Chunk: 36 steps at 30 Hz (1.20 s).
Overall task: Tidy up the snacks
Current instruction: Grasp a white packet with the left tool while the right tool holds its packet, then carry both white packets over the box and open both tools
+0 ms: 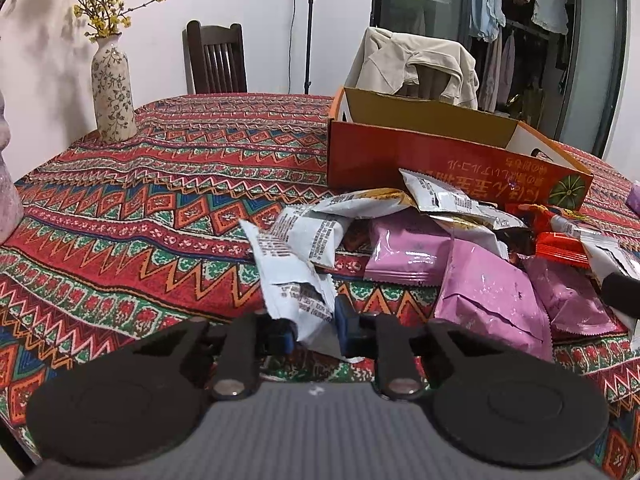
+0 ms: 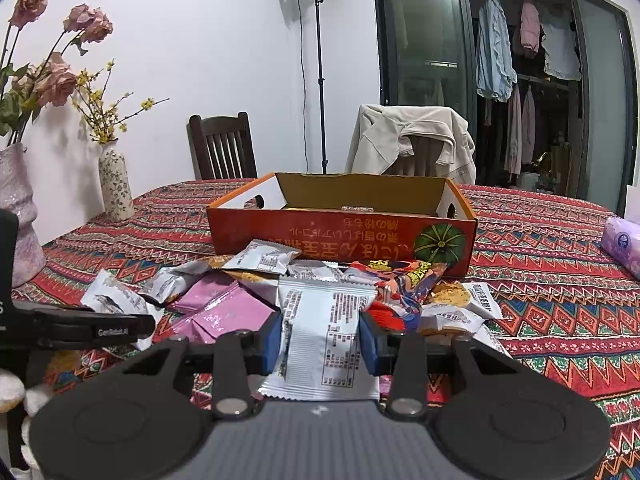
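A pile of snack packets lies on the patterned tablecloth in front of an open orange cardboard box [image 1: 420, 156] [image 2: 320, 232]. In the left wrist view my left gripper [image 1: 316, 330] is shut on the end of a white snack packet [image 1: 292, 280] at the pile's left edge. Pink packets [image 1: 488, 296] lie to its right. In the right wrist view my right gripper [image 2: 322, 340] is shut on a white snack packet [image 2: 324, 332] held upright before the pile. Pink packets [image 2: 228, 312] and a red cartoon packet [image 2: 400, 284] lie behind it.
A floral vase [image 1: 112, 88] [image 2: 115, 184] and a pink vase [image 2: 20, 216] stand at the table's left. Two chairs [image 2: 224, 148] stand behind the table, one draped with a beige jacket [image 2: 412, 136]. A purple tissue pack [image 2: 622, 244] lies at the right edge.
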Tool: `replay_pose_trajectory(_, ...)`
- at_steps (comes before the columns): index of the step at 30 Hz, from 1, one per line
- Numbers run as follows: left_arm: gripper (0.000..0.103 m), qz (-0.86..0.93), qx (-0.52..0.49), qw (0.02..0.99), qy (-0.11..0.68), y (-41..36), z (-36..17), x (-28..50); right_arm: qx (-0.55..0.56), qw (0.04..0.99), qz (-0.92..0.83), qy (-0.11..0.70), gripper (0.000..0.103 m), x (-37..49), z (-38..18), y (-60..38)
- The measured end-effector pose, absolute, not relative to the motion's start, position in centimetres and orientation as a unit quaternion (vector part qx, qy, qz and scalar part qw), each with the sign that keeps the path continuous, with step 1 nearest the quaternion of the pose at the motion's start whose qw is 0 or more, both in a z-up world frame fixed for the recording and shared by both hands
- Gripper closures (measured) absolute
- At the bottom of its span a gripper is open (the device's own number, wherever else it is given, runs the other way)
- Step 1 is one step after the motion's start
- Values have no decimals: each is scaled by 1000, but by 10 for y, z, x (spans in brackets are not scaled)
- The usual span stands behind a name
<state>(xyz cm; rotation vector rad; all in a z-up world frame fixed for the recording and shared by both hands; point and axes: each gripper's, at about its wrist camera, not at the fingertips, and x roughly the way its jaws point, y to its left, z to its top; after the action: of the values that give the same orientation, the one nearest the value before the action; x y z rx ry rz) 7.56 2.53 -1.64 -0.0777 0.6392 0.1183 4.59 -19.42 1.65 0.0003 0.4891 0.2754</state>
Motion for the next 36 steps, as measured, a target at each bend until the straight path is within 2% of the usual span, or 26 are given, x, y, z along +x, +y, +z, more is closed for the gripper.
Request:
replay_pose_trajectory(2, 86, 58, -38, 948, 310, 26, -14, 74, 1, 961, 136, 241, 64, 45, 16, -195)
replay_pose_trajectory(20, 87, 41, -26, 971, 235, 31, 33, 54, 0, 964, 139, 227, 64, 46, 25, -196)
replay_pose_trajectory(36, 87, 14, 5, 985, 175, -3, 81, 109, -14, 976, 129, 173, 64, 104, 68, -192)
